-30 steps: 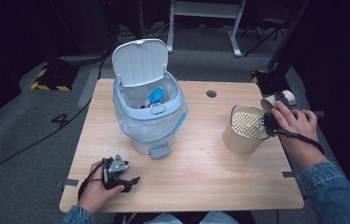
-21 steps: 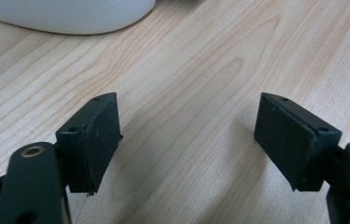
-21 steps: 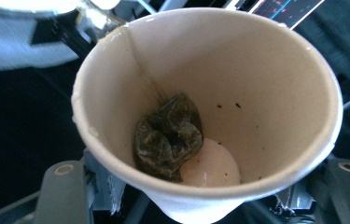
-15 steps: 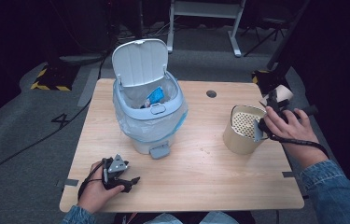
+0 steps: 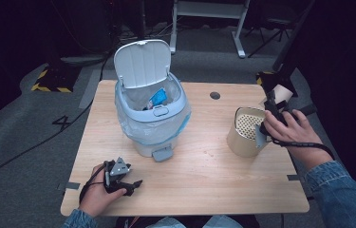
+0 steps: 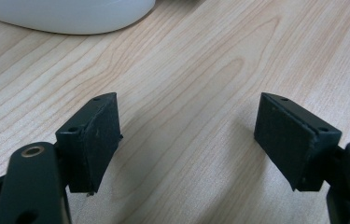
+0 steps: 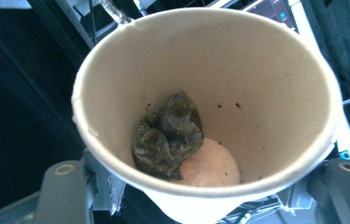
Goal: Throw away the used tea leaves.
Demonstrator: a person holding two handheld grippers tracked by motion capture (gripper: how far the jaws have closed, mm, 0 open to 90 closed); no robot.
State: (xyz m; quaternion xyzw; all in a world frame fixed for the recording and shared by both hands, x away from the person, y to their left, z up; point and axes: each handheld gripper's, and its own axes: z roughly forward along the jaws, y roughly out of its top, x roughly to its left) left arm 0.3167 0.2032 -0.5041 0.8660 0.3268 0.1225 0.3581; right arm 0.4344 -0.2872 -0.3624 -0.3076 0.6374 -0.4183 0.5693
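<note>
— Where's the paper cup (image 7: pixel 205 107) right now?

— Up off the tabletop (image 5: pixel 204 161), at the far right edge. The right claw (image 5: pixel 274 105) has it clamped between its jaws, a little above and behind the tan strainer pot (image 5: pixel 245 132) with the dotted insert.

— Anything in it?

— A dark, crumpled wet tea bag (image 7: pixel 168 135), stuck low against the inside wall, next to the pale bottom of the cup. A few dark specks cling to the wall too. The cup is tipped, so its mouth faces the claw's own camera.

— And the other hand?

— The left claw (image 5: pixel 127 183) lies down at the near left corner of the tabletop, jaws standing wide with nothing but bare wood between them. It's well apart from everything else.

— The bin?

— The pale blue pedal bin (image 5: pixel 152 121) stands mid-table, towards the left, lid up, with a plastic liner and a bit of blue and white rubbish (image 5: pixel 158 99) inside.
</note>
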